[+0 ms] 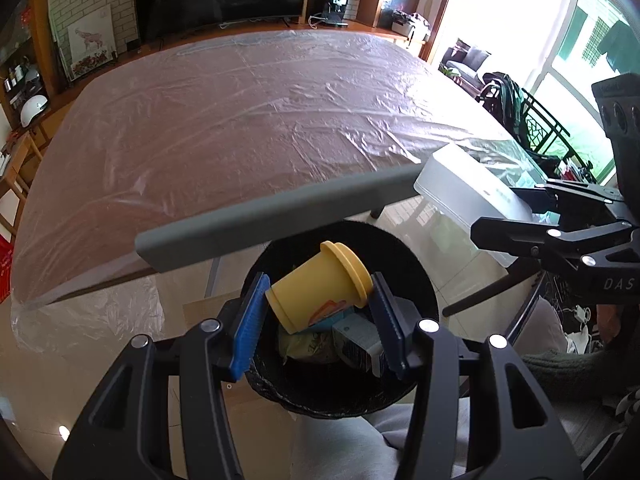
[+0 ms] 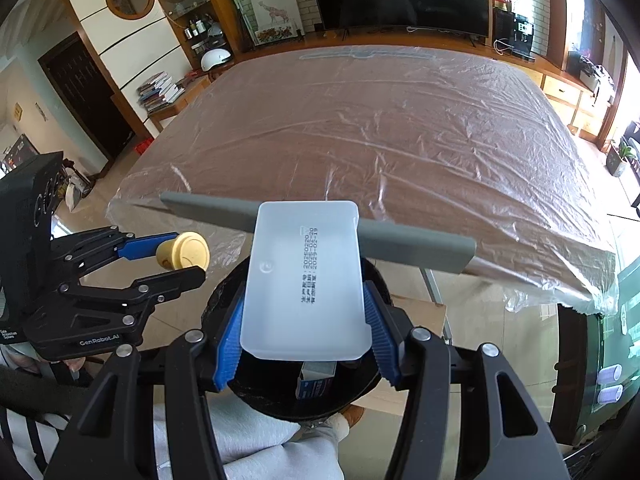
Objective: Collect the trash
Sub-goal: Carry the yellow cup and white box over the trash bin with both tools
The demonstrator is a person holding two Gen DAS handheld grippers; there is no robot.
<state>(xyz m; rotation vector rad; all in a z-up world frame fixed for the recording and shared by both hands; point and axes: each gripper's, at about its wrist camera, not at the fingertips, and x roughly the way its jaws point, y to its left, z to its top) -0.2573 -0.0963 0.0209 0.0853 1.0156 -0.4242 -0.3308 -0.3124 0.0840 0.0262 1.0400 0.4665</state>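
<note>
The left gripper [image 1: 318, 312] is closed on a yellow tub [image 1: 318, 290], held tilted above the black bin [image 1: 416, 276]. The right gripper [image 2: 304, 330] clamps a white box [image 2: 304, 284] over the same bin, just right of the tub. To do this step well, I think each piece should be centred over the opening before the jaws open, one at a time, so nothing bounces off the rim. Count: one tub, one box, one bin. Inside the bin lie at least one carton [image 1: 360, 344] and some wrapper. A grey bar [image 1: 276, 216] crosses just beyond the bin, before the wrapped table [image 1: 240, 120].
</note>
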